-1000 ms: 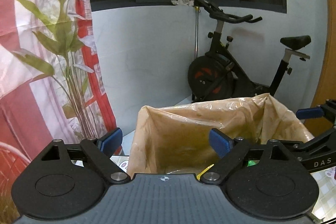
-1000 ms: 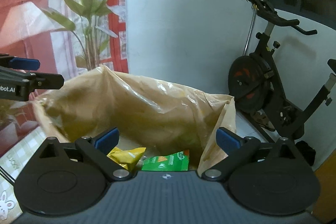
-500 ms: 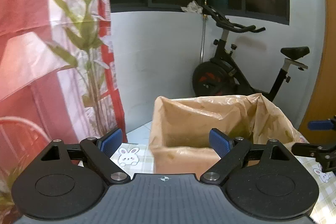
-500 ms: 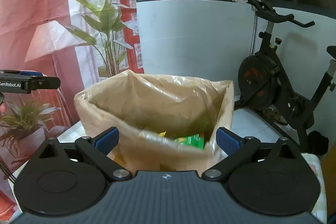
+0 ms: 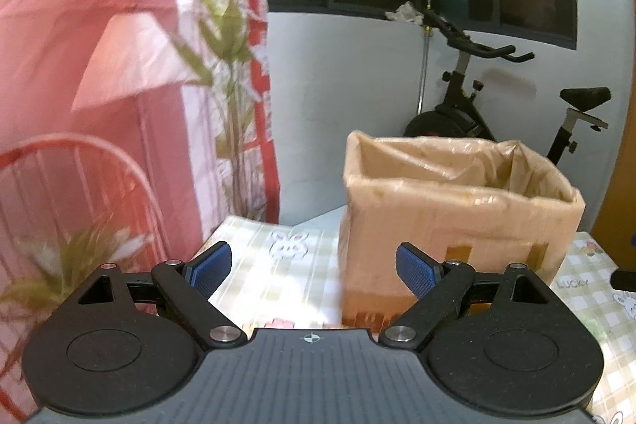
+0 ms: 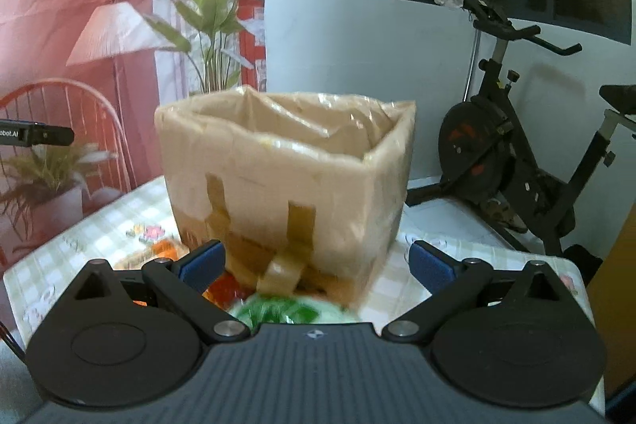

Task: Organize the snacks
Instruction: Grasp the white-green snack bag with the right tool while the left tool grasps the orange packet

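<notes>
Pulling back from the lined box (image 6: 286,181), both the left gripper (image 5: 314,267) and right gripper (image 6: 318,263) spread wide and empty; box sitting on the checked tablecloth (image 5: 278,265), snack packets (image 6: 278,308) lying just before it.

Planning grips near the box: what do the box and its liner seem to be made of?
The box looks like matte brown cardboard, patched with tape strips. Its liner looks like thin translucent plastic film: glossy, wrinkled, folded over the rim.

Both the left gripper (image 5: 310,267) and right gripper (image 6: 316,261) are matte black: ribbed grey-black body, two round discs, silver pivot screws, triangular cut-outs, blue ribbed pads (image 5: 413,271), white crosshair mark.
</notes>
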{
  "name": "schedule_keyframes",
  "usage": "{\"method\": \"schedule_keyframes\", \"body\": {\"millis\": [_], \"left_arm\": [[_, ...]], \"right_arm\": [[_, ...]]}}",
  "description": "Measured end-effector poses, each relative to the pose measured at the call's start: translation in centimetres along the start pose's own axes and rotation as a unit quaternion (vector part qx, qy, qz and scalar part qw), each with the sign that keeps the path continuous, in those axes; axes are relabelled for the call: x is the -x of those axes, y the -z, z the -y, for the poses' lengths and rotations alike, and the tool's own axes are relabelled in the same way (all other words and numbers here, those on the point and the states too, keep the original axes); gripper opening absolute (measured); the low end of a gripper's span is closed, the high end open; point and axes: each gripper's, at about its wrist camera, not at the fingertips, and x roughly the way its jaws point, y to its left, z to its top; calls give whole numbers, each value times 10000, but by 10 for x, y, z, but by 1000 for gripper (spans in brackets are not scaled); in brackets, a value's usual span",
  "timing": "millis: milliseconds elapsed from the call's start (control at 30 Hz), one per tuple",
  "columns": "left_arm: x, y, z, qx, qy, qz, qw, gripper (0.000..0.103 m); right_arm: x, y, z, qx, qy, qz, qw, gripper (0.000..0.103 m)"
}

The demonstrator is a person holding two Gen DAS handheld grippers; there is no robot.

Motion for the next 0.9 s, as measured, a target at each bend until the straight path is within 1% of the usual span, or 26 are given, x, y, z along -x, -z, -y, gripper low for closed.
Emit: {"method": "schedule_keyframes", "body": {"millis": [133, 200, 267, 367, 433, 600, 733, 900], "left_arm": [[4, 22, -2, 109, -21, -110, 9999, 91], [3, 32, 0, 140, -16, -185, 9997, 91], [-1, 41, 4, 167, 24, -310, 9994, 91], [-3, 51, 9, 176, 118, -467, 9987, 91], [-6, 55, 14, 159, 181, -515, 9984, 91], [-14, 60, 28, 32, 333, -596, 9977, 91], [-19, 62, 37, -82, 454, -542, 9975, 91], [-28, 65, 41, -33, 538, -575, 9969, 91]], "right_arm": [[1, 21, -1, 54, 32, -160, 9999, 101], [-2, 32, -5, 180, 50, -300, 9994, 100], [-8, 42, -14, 487, 101, -449, 9978, 99], [-18, 54, -31, 1069, 115, -534, 9928, 99], [-27, 59, -42, 1373, 137, -577, 9887, 99], [-54, 68, -53, 1774, 84, -756, 9812, 99], [-79, 70, -59, 2134, 108, -956, 9722, 99], [-101, 71, -62, 2328, 34, -1112, 9662, 99]]}}
